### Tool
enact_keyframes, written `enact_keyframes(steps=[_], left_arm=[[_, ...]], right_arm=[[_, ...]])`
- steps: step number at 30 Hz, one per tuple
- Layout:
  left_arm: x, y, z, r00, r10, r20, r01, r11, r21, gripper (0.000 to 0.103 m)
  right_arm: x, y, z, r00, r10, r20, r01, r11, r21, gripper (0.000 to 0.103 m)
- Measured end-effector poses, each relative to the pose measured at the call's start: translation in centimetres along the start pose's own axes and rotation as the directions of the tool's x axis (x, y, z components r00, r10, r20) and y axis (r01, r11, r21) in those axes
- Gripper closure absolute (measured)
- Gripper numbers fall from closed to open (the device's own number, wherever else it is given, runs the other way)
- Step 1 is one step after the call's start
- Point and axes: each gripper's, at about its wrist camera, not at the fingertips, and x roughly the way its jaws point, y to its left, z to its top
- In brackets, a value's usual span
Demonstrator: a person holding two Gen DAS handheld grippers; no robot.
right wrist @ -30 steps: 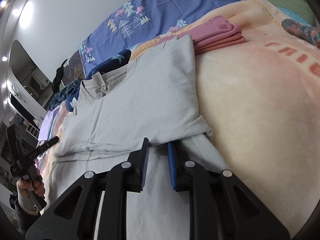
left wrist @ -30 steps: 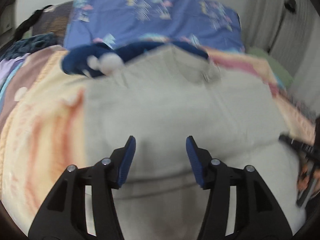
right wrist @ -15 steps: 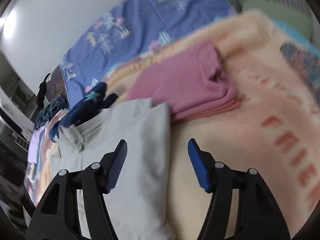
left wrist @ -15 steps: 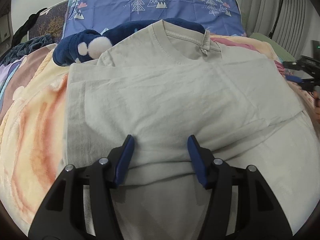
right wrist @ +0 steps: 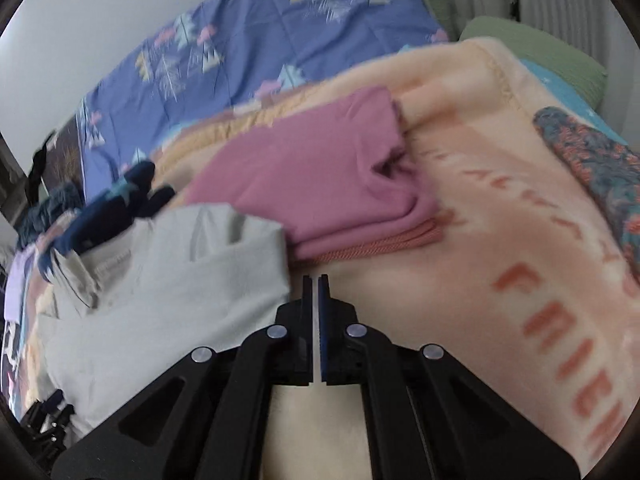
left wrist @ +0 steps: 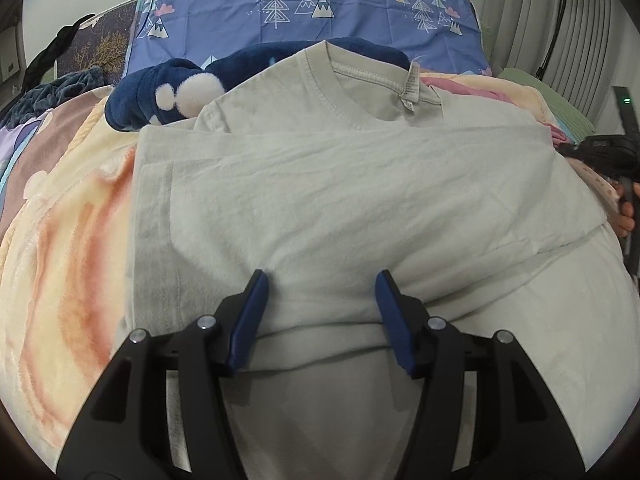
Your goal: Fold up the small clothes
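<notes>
Lying flat across the peach blanket (left wrist: 60, 280): the grey T-shirt (left wrist: 360, 208), collar (left wrist: 360, 76) toward the blue tree-print pillow (left wrist: 320, 12), both sides folded inward so that one panel overlaps the chest. Hovering over the shirt's lower middle: left gripper (left wrist: 320, 312), blue pads spread apart, nothing pinched between them; hard to say whether the tips brush the cloth or hang just above it. Resting behind the collar: a navy plush toy (left wrist: 168, 96) with white patches, touching the shirt's upper left shoulder. Peeking past the shirt's far right corner: a sliver of pink fabric.

Seen from the right wrist: right gripper (right wrist: 316, 284) with jaws just snapped together, pads nearly meeting, nothing caught between them. Pointing at bare blanket, just beside the T-shirt's (right wrist: 168, 280) folded right edge and just below a folded pink garment (right wrist: 312, 184) stacked on a coral ribbed one (right wrist: 380, 242). Printed along the blanket (right wrist: 460, 240) to the right: large coral letters. Sitting at the far right edge: a patterned teal-and-red cloth (right wrist: 592, 168), with a green pillow (right wrist: 532, 48) beyond.
</notes>
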Motion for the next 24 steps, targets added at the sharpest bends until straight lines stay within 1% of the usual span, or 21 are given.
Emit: enact_keyframes(steps=[1,2,3,4,5,6,7,8,9,10,11,12,13,14,15,17,18,21,24], left_arm=[[0.0,0.0,0.0,1.0,-0.001,0.0,0.001,1.0,-0.001,0.045],[0.0,0.0,0.0,1.0,-0.002,0.0,0.002,1.0,-0.001,0.045],[-0.1,0.0,0.0,1.0,-0.003,0.001,0.003,1.0,-0.002,0.045],[-0.1,0.0,0.0,1.0,-0.003,0.001,0.003,1.0,-0.002,0.045],[-0.1,0.0,0.0,1.0,-0.004,0.001,0.004,1.0,-0.002,0.045],[-0.1,0.0,0.0,1.0,-0.004,0.001,0.004,1.0,-0.002,0.045],[-0.1,0.0,0.0,1.0,-0.006,0.002,0.006,1.0,-0.002,0.045],[-0.2,0.0,0.0,1.0,-0.008,0.003,0.008,1.0,-0.002,0.044],[-0.2,0.0,0.0,1.0,-0.009,0.002,0.009,1.0,-0.002,0.044],[-0.2,0.1,0.0,1.0,-0.01,0.003,0.01,1.0,-0.004,0.044],[-0.5,0.3,0.0,1.0,-0.011,0.008,0.011,1.0,-0.008,0.044],[-0.9,0.4,-0.1,1.0,-0.01,0.013,0.01,1.0,-0.016,0.042],[-1.6,0.6,-0.2,1.0,-0.01,0.017,0.011,1.0,-0.027,0.039],[-2.5,0.8,-0.5,1.0,-0.016,0.025,0.017,0.999,-0.038,0.031],[-3.5,1.0,-1.0,0.999,-0.03,0.038,0.032,0.998,-0.046,0.027],[-5.4,1.4,-2.2,0.998,-0.044,0.044,0.046,0.998,-0.047,0.024],[-6.3,1.6,-3.0,0.999,-0.031,0.039,0.033,0.998,-0.045,0.024],[-8.6,2.5,-5.5,1.0,0.01,0.012,-0.009,0.999,-0.041,0.024],[-10.4,3.4,-8.2,0.999,0.045,-0.022,-0.046,0.999,-0.027,0.024]], right_arm=[[-1.6,0.8,-0.4,0.999,0.041,0.023,-0.04,0.999,-0.034,0.101],[-3.0,1.8,-1.0,0.994,0.101,0.032,-0.098,0.992,-0.077,0.101],[-4.4,3.1,-2.0,0.985,0.173,0.026,-0.168,0.977,-0.129,0.101],[-5.5,4.7,-3.7,0.973,0.23,-0.011,-0.227,0.951,-0.21,0.101],[-5.4,5.9,-4.8,0.976,0.211,-0.045,-0.215,0.938,-0.27,0.1],[-4.8,6.8,-6.3,0.987,0.145,-0.073,-0.161,0.929,-0.334,0.1],[-3.4,7.0,-7.8,0.995,0.03,-0.091,-0.064,0.914,-0.4,0.1],[-1.7,6.5,-9.4,0.996,-0.033,-0.083,-0.007,0.896,-0.444,0.1],[-1.3,5.6,-10.0,0.997,-0.012,-0.079,-0.023,0.904,-0.427,0.1],[-1.6,5.3,-9.9,0.997,0.004,-0.074,-0.033,0.916,-0.401,0.1],[-2.3,5.4,-9.7,0.998,-0.002,-0.063,-0.023,0.918,-0.396,0.1],[-3.2,5.6,-9.5,0.999,-0.011,-0.043,-0.007,0.921,-0.389,0.098],[-4.6,5.6,-9.6,1.0,-0.019,-0.009,0.014,0.926,-0.378,0.096],[-5.7,5.7,-9.9,1.0,-0.008,0.004,0.009,0.924,-0.383,0.096],[-6.5,5.6,-10.0,1.0,0.008,0.007,-0.005,0.919,-0.394,0.095],[-8.1,4.8,-10.7,1.0,0.027,0.005,-0.023,0.913,-0.408,0.092],[-8.8,4.0,-11.3,0.999,0.033,-0.001,-0.031,0.913,-0.406,0.092],[-10.3,1.2,-12.8,0.998,0.041,-0.049,-0.056,0.937,-0.346,0.092],[-12.1,-1.1,-14.8,0.994,0.075,-0.075,-0.093,0.954,-0.284,0.091]])
